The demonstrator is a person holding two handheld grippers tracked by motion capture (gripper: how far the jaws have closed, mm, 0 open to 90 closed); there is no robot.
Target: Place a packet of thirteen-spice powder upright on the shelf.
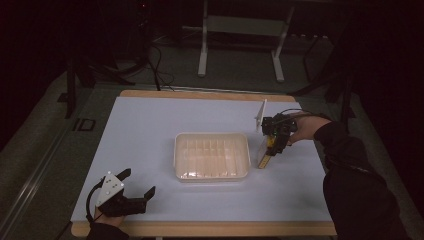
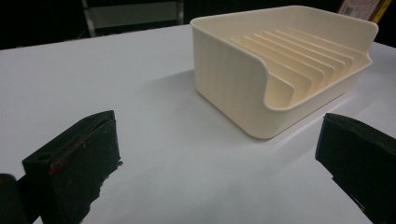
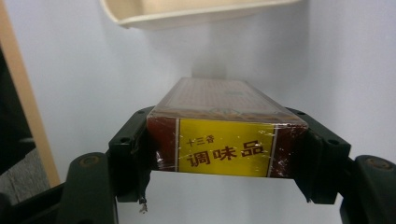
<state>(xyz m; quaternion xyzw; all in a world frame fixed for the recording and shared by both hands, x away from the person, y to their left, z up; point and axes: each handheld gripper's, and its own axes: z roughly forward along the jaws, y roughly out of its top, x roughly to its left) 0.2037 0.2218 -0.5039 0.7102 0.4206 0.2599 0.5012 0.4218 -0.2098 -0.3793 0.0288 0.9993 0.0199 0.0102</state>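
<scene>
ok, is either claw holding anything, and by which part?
Right claw is shut on the box, clamped across the two narrow sides at its near end, beside the tray. Left claw is open and holds nothing.

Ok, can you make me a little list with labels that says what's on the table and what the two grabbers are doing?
table: white-topped table with wooden edge
middle: cream plastic tray with ribbed bottom, empty
box: dark red cardboard box with yellow label, wrapped in clear film, just right of the tray
right hand-held gripper: shut on the box
left hand-held gripper: open, holding nothing, near the front left edge
</scene>
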